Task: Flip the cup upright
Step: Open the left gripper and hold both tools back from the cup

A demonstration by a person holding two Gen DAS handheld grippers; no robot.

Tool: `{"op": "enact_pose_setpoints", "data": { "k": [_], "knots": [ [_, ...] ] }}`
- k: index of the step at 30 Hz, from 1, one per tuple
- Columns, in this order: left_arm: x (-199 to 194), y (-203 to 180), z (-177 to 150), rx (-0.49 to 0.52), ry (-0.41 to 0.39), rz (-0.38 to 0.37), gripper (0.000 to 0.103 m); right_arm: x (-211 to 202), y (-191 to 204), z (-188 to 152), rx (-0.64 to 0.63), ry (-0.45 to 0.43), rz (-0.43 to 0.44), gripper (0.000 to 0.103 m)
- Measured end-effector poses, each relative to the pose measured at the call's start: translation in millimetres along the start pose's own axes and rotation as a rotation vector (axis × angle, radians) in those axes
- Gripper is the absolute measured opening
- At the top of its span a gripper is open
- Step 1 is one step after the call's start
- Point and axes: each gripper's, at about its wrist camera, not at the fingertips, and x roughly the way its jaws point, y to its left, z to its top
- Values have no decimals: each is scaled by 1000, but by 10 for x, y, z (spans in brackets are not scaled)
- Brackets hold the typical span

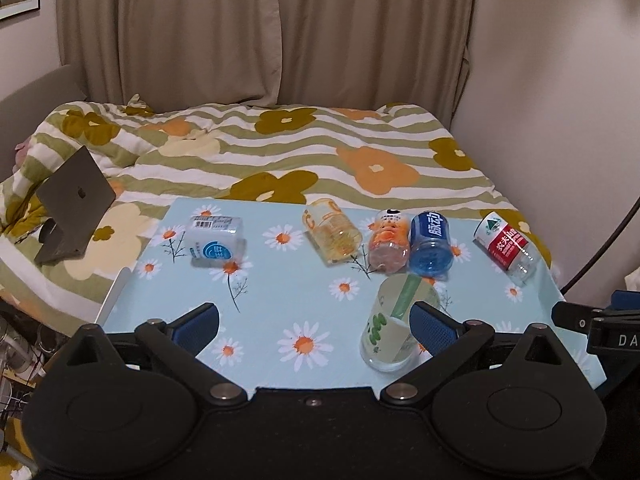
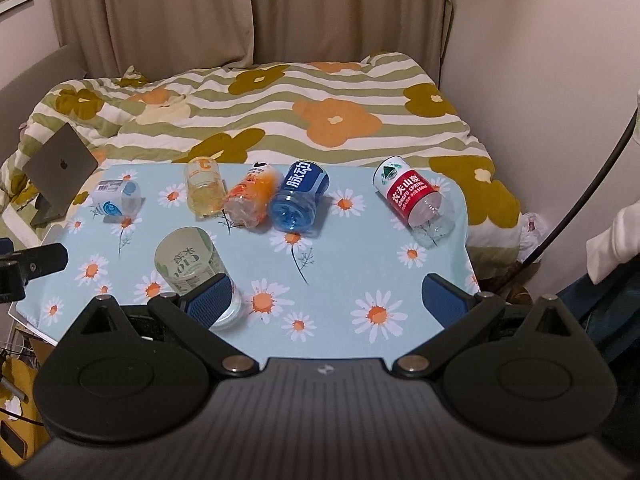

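Several cut bottle cups lie on their sides on the daisy-print table [image 1: 280, 296]. The green-label cup [image 1: 394, 324] lies nearest, by my left gripper's right finger; it also shows in the right wrist view [image 2: 192, 268], partly behind my right gripper's left finger. Further back lie a white-blue cup [image 1: 214, 240], a yellow cup [image 1: 332, 234], an orange cup [image 1: 388, 240], a blue cup [image 1: 430, 244] and a red-label cup [image 1: 506, 246]. My left gripper [image 1: 316, 326] is open and empty above the near table edge. My right gripper [image 2: 328, 300] is open and empty.
A bed with a flowered striped quilt [image 1: 280, 152] lies behind the table. A grey laptop [image 1: 74, 208] stands on it at the left. A wall and a black cable [image 2: 580, 184] are on the right. Clutter sits below the table's left edge.
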Motion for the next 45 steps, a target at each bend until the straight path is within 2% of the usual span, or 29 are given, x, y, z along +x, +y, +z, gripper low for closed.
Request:
{"op": "enact_pose_setpoints", "data": {
  "k": [45],
  "knots": [
    [-48,-17,36,65,-56,0,103,-39,41,25,21,-11,-23,103]
  ]
}}
